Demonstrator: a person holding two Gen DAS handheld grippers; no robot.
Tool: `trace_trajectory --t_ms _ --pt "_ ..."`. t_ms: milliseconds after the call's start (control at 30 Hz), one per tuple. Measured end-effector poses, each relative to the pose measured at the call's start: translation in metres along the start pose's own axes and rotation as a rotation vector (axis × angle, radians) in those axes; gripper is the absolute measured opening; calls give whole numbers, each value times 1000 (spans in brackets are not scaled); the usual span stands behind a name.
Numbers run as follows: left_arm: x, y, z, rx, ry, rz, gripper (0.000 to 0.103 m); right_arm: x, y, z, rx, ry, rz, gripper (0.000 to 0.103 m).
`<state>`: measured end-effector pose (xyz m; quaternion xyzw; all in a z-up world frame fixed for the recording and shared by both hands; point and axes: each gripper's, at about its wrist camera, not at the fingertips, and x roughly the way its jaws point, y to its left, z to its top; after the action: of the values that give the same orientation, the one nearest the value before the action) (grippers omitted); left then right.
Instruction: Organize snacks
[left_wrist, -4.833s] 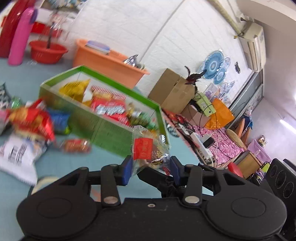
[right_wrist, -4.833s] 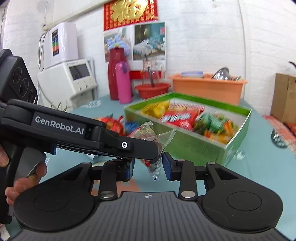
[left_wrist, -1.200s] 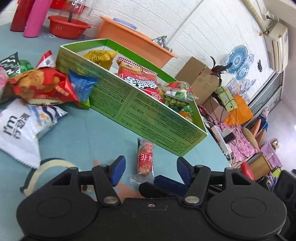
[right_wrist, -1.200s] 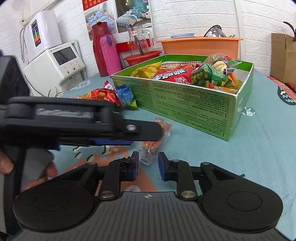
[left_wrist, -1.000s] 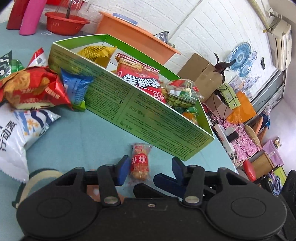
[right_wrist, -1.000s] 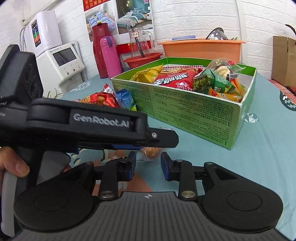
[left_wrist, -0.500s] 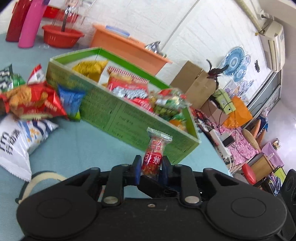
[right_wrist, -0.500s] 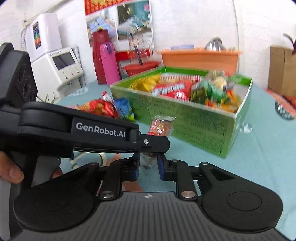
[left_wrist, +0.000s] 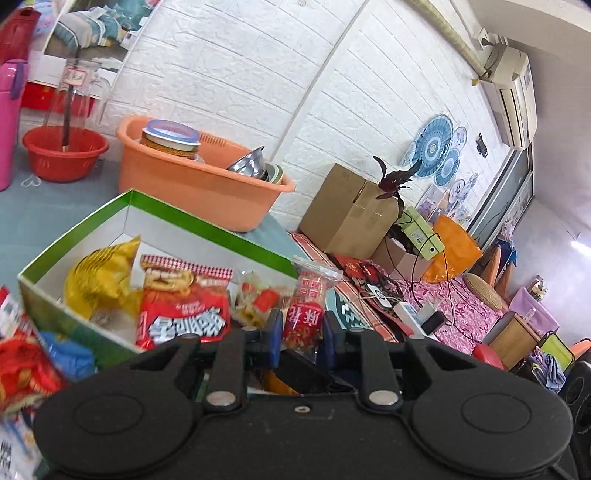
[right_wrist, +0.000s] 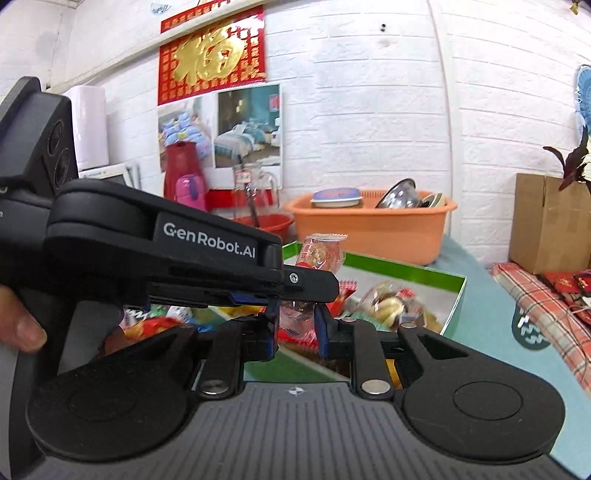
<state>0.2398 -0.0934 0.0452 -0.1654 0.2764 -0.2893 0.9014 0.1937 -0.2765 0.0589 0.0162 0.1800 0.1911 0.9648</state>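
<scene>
Above near edge of green box (left_wrist: 207, 225): left gripper (left_wrist: 300, 334) clamped on small red snack packet (left_wrist: 308, 306), packet upright, off table. Right gripper (right_wrist: 295, 325) nearly together just beside the packet; cannot tell if it grips. Step: carrying to box. Next: move over free spot right of red bag (left_wrist: 184, 310), lower, release.

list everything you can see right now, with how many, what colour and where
Snack packet: one, red and clear, in left gripper above the box.
Snack box: one, green, holding a yellow bag and a red bag.
Loose snack bags: several, red and blue, left of box.
Tub: one, orange, behind box, holding dishes.
Basin: one, red, far left.
Cardboard carton: one, brown, right.
Left gripper: shut on packet.
Right gripper: beside the packet; grip unclear.
</scene>
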Motion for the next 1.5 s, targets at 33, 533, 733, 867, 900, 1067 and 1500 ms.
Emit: trace_trajectory --t_ms 33,533,733,867,900,1067,1500 --pt "6 2 3 -1 3 0 72 5 -4 2 7 -2 -3 36" --pt "26 30 -10 -13 35 80 103 39 -15 -14 -50 28 -82 83" --pt "-14 27 -10 -20 -5 82 103 12 -4 -12 -65 -18 -70 103" --pt "-53 38 -4 -46 -84 135 103 -7 4 -17 -61 -4 -43 103" --pt "-61 44 0 -54 -106 158 103 -11 6 -19 -59 4 -29 103" --pt "-70 80 11 -106 -120 270 103 -24 18 -33 -51 28 14 103" --pt "-31 94 -18 -26 74 182 66 -25 24 -48 -26 99 19 103"
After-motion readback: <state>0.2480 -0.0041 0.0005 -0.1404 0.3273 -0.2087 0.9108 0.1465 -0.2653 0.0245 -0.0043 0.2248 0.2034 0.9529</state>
